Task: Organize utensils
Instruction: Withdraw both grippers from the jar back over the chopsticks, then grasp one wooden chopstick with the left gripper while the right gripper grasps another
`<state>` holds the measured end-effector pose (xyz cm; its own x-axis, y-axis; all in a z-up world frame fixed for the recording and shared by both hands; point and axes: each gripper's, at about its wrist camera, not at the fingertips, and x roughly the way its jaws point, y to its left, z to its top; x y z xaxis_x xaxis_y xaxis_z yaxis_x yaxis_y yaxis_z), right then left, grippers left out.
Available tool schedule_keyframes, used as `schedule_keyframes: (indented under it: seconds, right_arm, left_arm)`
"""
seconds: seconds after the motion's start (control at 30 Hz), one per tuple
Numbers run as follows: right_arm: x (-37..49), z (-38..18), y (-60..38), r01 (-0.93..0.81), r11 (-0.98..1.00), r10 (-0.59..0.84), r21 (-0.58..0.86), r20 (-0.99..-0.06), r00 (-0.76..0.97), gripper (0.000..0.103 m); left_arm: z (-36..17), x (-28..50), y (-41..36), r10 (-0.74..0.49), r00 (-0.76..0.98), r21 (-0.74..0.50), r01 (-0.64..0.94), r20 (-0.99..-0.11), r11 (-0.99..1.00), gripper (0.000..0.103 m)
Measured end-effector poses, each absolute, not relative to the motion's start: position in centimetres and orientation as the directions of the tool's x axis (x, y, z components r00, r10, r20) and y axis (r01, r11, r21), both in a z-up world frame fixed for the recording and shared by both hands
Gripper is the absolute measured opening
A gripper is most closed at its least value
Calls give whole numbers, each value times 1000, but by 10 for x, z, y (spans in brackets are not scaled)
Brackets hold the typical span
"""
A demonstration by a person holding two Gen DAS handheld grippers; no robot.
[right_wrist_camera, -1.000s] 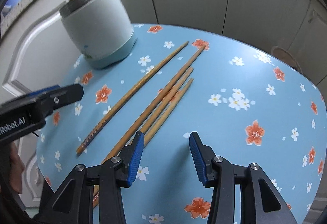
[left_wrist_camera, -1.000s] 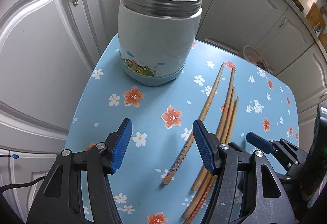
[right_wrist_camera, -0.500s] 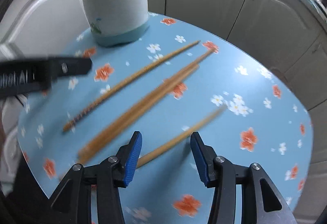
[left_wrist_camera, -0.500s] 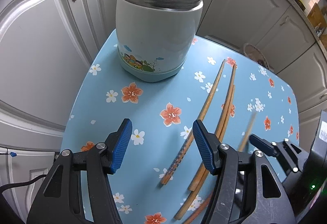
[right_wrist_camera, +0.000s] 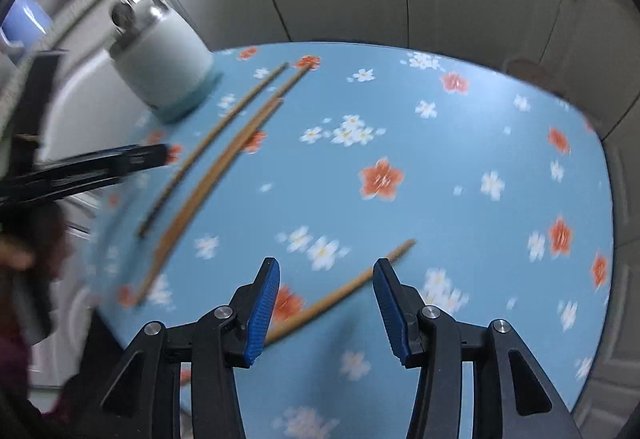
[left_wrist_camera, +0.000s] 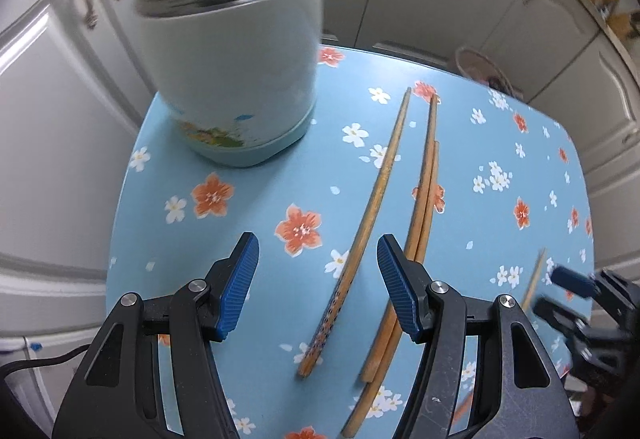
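Right gripper: jaws half open, nothing gripped, straddling the single chopstick lying apart from the other three on the flowered table. Left gripper: wider open, empty, above the patterned chopstick. Advised: lower square, pinch mid-shaft, carry to the jar beyond.

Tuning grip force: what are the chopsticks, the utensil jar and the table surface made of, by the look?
Chopsticks: likely wood or bamboo, matte tan; one has a dark patterned end.
Utensil jar: steel rim with threads, shiny; the pale body looks painted or plastic, can't tell which.
Table surface: smooth blue floral sheet with slight sheen, probably vinyl or laminate.
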<state>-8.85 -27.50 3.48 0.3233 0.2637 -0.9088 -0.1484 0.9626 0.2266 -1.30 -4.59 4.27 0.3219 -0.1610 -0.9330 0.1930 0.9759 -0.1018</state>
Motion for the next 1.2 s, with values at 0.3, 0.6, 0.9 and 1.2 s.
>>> schedule_keyframes:
  seconds: [0.3,0.6,0.9,1.2]
  right_arm:
    - [-120,17,-269,-68,981,194,183,-938,288,43]
    - [-92,16,-238,-285,957,67,-51,-918,391,13]
    - [-81,31,-277,-195,971,203,139,-910,361,36]
    - [-109,21,-275,-205,974,164,100,-932,323,31]
  left_arm:
    - [32,1,-57,-139,307,-68,231,-942,971,62]
    - [22,6,-58,-125,276,-61,227,-953,972,62]
    - [21,18,-74,-97,278,-27,247,-956,969,61]
    - [23,9,-73,-120,307,-30,281,-944,959,9]
